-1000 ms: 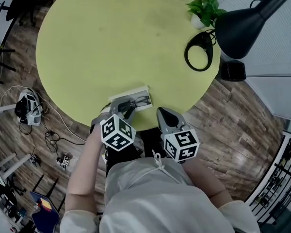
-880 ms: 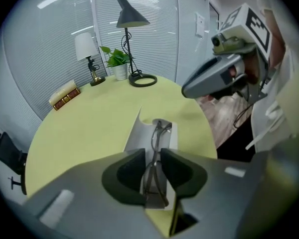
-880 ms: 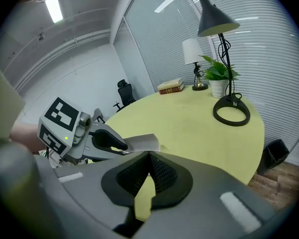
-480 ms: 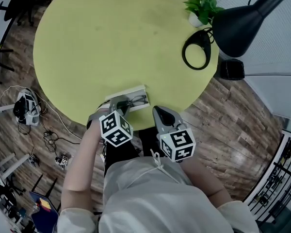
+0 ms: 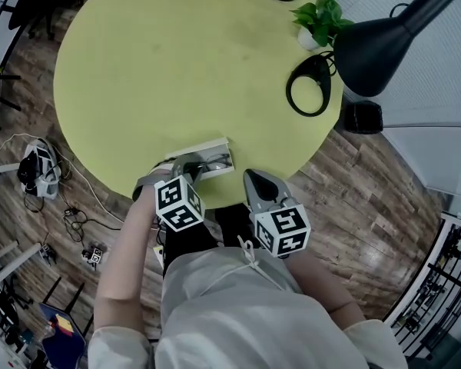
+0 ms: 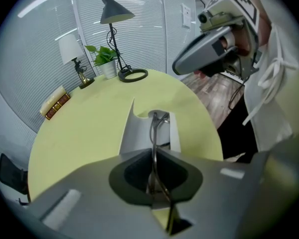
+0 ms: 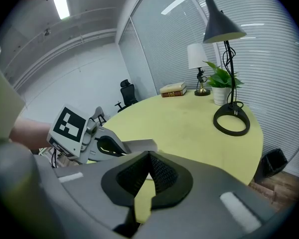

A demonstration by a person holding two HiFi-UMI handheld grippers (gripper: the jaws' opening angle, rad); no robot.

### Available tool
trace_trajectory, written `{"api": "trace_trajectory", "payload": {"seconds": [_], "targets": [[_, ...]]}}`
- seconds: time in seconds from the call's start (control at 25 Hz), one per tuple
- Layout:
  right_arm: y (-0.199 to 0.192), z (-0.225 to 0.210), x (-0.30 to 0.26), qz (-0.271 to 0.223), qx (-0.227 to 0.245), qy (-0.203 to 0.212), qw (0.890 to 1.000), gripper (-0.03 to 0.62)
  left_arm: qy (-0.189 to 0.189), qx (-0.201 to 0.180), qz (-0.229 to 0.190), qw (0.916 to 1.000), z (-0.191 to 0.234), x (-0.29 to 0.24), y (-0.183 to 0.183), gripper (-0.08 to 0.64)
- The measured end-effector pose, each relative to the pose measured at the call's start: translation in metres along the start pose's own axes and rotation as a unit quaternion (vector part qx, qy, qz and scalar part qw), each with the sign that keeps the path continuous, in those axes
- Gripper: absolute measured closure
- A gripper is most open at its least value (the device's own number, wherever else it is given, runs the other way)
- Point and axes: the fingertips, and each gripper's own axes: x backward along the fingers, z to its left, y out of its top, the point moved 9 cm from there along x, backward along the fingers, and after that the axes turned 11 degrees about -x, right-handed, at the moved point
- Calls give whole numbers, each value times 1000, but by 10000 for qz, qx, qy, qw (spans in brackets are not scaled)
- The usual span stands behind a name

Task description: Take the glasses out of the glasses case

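**Left claw closing on the glasses in their case**

The glasses (image 6: 153, 128) lie in the open white glasses case (image 6: 134, 133), straight ahead of the left claw (image 6: 153, 152). Its jaws are closing with the thin dark frame between them, seemingly to lift it out. The right claw (image 7: 149, 154), just beside, is pressed together on nothing, probably waiting. The case sits at the near edge of the table (image 5: 177, 68). No brand or lettering is readable.

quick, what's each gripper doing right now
left gripper: jaws closing on the glasses, pinched between them
right gripper: closed, empty
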Motion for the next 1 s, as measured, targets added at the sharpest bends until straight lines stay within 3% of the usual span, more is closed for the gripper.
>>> {"api": "trace_trajectory", "payload": {"seconds": [0.12, 0.36, 0.68, 0.84, 0.92, 1.0], "targets": [[4, 1, 2, -62, 17, -4, 10000, 593, 130, -270, -6, 9995, 2, 5, -1, 541], [15, 0, 9, -200, 2, -57, 9998, 594, 337, -233, -93, 9991, 6, 21, 2, 543], [28, 15, 19, -365, 169, 135, 9991, 593, 788, 265, -629, 9946, 18, 62, 14, 543], [35, 21, 20, -444, 304, 266, 9982, 594, 1358, 735, -1063, 9823, 26, 89, 21, 541], [40, 25, 21, -497, 380, 336, 9975, 593, 1674, 1052, -1313, 9714, 27, 104, 23, 541], [45, 29, 24, -573, 454, 387, 9966, 594, 2009, 1440, -1612, 9555, 28, 121, 25, 541]]}}
